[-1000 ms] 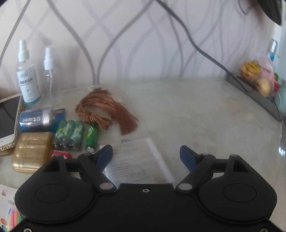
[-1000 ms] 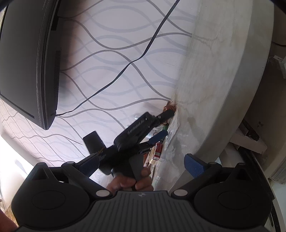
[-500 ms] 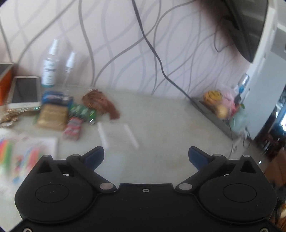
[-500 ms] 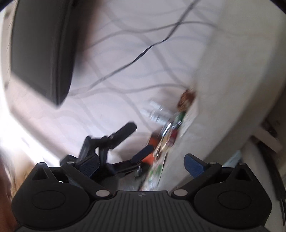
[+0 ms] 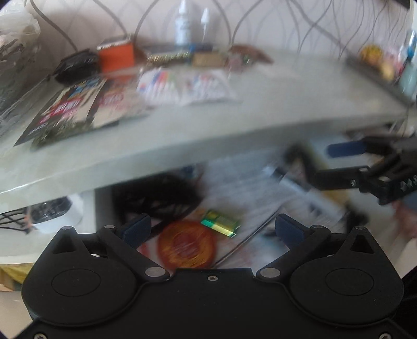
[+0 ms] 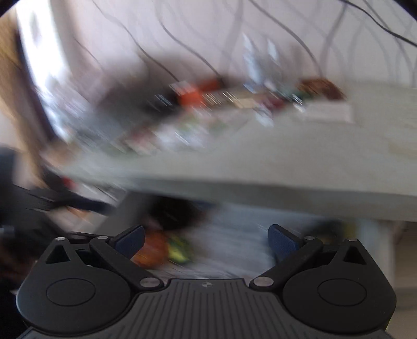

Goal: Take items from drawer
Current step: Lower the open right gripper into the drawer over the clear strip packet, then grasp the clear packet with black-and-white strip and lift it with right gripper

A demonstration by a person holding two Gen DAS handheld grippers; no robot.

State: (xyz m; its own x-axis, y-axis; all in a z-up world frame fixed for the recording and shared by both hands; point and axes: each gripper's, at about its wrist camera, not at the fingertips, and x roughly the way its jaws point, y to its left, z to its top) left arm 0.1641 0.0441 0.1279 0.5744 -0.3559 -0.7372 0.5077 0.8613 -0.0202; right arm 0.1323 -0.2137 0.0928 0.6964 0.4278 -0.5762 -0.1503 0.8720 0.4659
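Wavy-lined wallpaper backs a pale stone table crowded along its far side with two white spray bottles, an orange box and printed leaflets. Below its overhanging edge lies the open drawer, holding a green-and-gold battery pack, a round orange coil, papers and a black tangle. So some items sit on top; these remain inside. My left jaws and right jaws stand apart, empty. Both views are blurred. Headroom under the table edge looks tight.
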